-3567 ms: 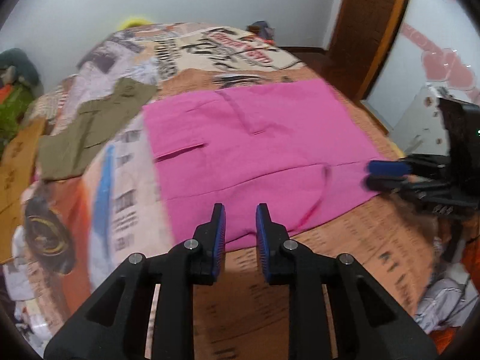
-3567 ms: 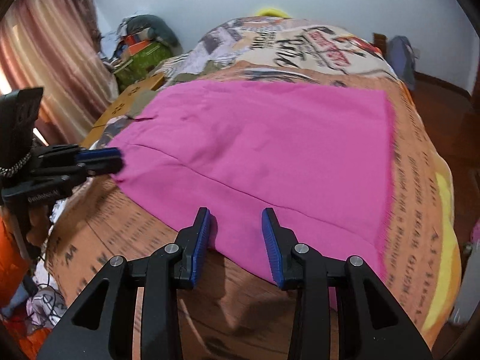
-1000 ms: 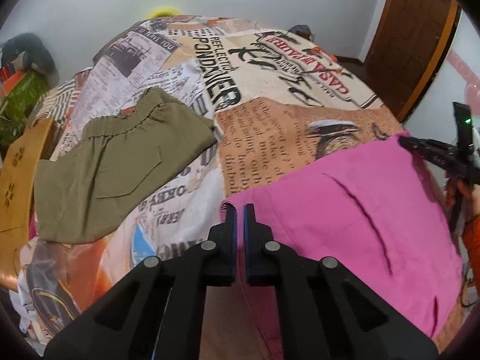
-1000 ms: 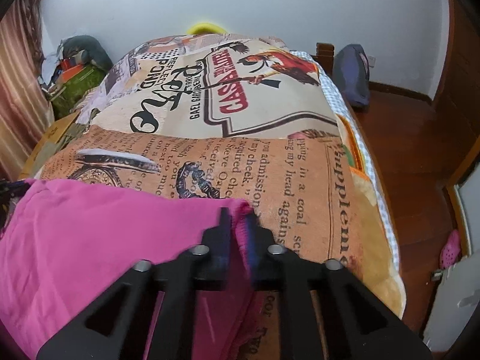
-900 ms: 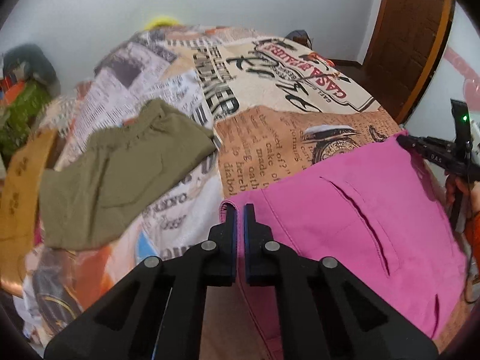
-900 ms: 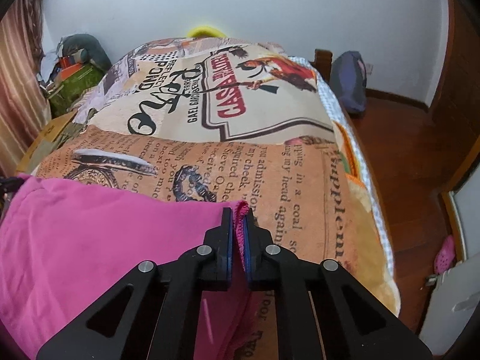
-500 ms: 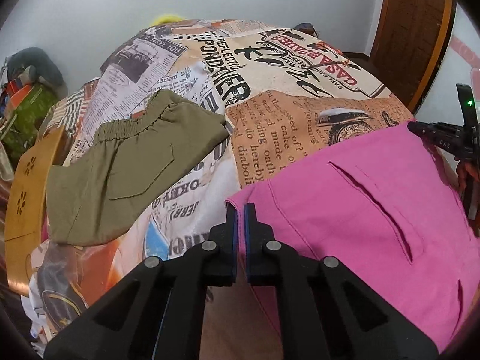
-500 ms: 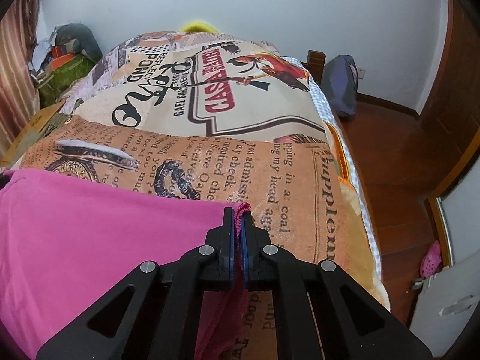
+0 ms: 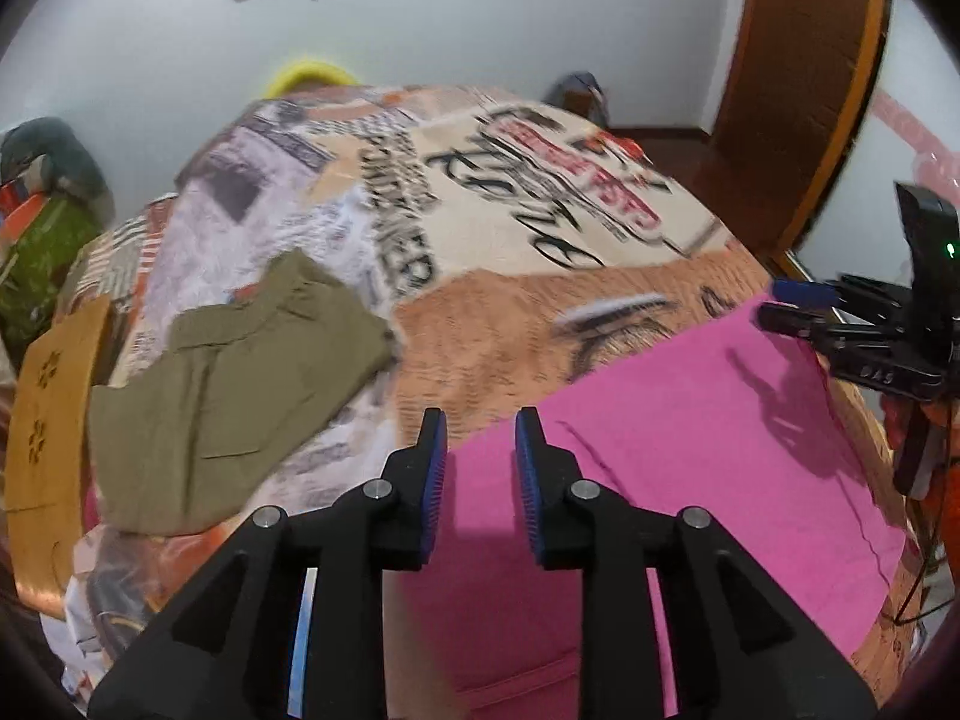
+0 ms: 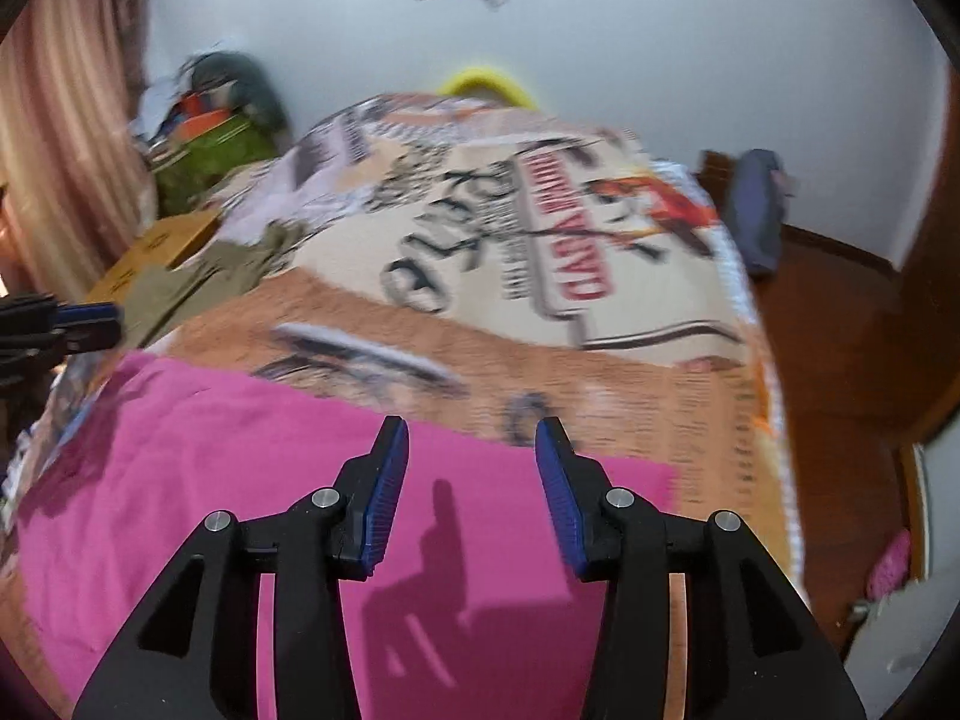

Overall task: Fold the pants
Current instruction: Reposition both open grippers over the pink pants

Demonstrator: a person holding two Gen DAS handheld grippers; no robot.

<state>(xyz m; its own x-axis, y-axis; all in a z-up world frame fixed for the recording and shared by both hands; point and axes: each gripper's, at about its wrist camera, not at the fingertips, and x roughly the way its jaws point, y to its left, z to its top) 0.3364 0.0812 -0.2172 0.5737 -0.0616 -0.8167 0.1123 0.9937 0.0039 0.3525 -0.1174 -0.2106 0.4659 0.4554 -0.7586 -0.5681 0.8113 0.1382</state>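
Observation:
The pink pants (image 9: 690,438) lie folded flat on the printed bedspread (image 9: 510,222), filling the near part of both views (image 10: 240,480). My left gripper (image 9: 480,432) is open and empty, just above the pants' far left edge. My right gripper (image 10: 472,438) is open and empty above the pants' far right edge. The right gripper also shows at the right of the left wrist view (image 9: 792,306), and the left gripper at the left of the right wrist view (image 10: 90,321). Both views are motion-blurred.
Folded olive-green pants (image 9: 228,384) lie on the bed to the left of the pink ones. A cardboard box (image 9: 48,420) stands at the bed's left side. A wooden door (image 9: 798,78) and wooden floor (image 10: 840,330) are on the right.
Both grippers were shut on the pink pants' far corners half a second ago. Now both have opened, let the fabric go, and lifted back; the pants lie flat.

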